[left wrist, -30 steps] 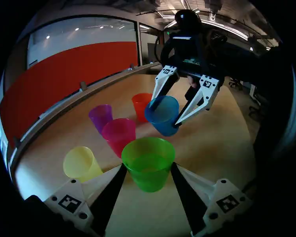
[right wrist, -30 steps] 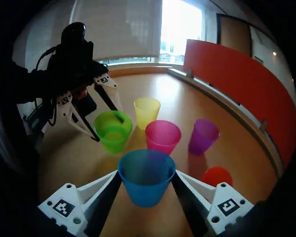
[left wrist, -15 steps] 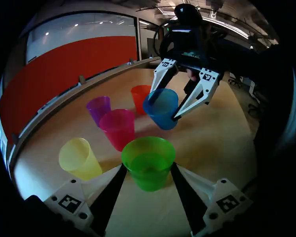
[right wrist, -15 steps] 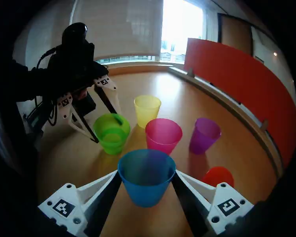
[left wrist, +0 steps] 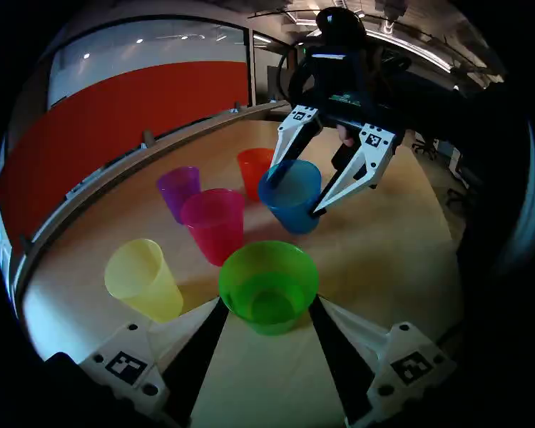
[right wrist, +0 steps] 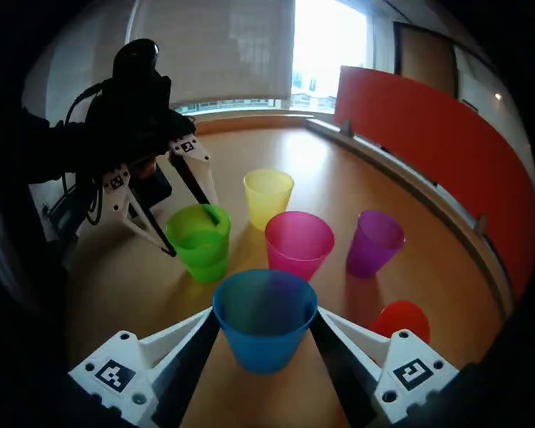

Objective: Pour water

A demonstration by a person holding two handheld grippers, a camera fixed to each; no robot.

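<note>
My left gripper point(left wrist: 267, 308) is shut on a green cup point(left wrist: 269, 285) that holds some liquid, lifted above the wooden table point(left wrist: 389, 250). In the right gripper view the same green cup point(right wrist: 199, 241) hangs between the left gripper's white fingers point(right wrist: 148, 230), a little tilted. My right gripper point(right wrist: 265, 329) is shut on a blue cup point(right wrist: 265, 318). Seen in the left gripper view, that blue cup point(left wrist: 292, 194) sits opposite, tilted toward me between the right gripper's fingers point(left wrist: 349, 185).
On the table stand a yellow cup point(left wrist: 143, 279), a pink cup point(left wrist: 214, 224), a purple cup point(left wrist: 178, 191) and an orange cup point(left wrist: 252, 171). A red panel point(left wrist: 110, 121) runs along the table's far edge. A person's dark sleeve point(right wrist: 32, 153) holds the left gripper.
The green cup has risen and tipped slightly in my left gripper. The blue cup has come a little higher and closer to the pink cup. Both grips are unchanged.
</note>
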